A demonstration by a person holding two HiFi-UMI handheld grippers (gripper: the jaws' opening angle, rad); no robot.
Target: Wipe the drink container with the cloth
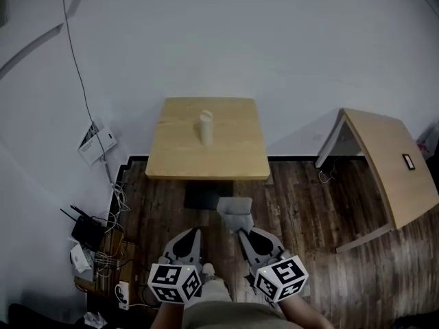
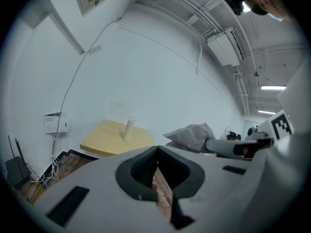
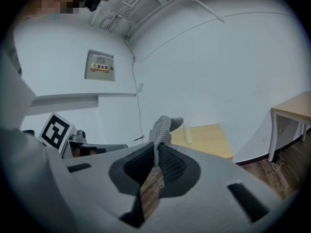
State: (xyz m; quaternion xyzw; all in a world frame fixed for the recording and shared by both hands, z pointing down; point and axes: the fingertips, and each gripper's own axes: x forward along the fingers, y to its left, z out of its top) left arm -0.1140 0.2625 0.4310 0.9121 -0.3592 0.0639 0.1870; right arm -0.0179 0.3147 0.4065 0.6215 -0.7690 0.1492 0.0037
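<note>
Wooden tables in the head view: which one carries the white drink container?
The square light-wood table straight ahead: the white cylindrical container stands upright on it. The light-wood table at the right bears none.

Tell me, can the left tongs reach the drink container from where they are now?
Probably not yet: the left tongs hang shut, well short of the drink container on the table. Nothing blocks the way forward.

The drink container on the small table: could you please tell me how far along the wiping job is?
Done: the cloth is picked up, pinched in the shut right hand-held gripper. In hand: nothing more; the left hand-held gripper is shut and empty, both short of the table. Left: the drink container stands upright, untouched, so approaching and wiping remain.
</note>
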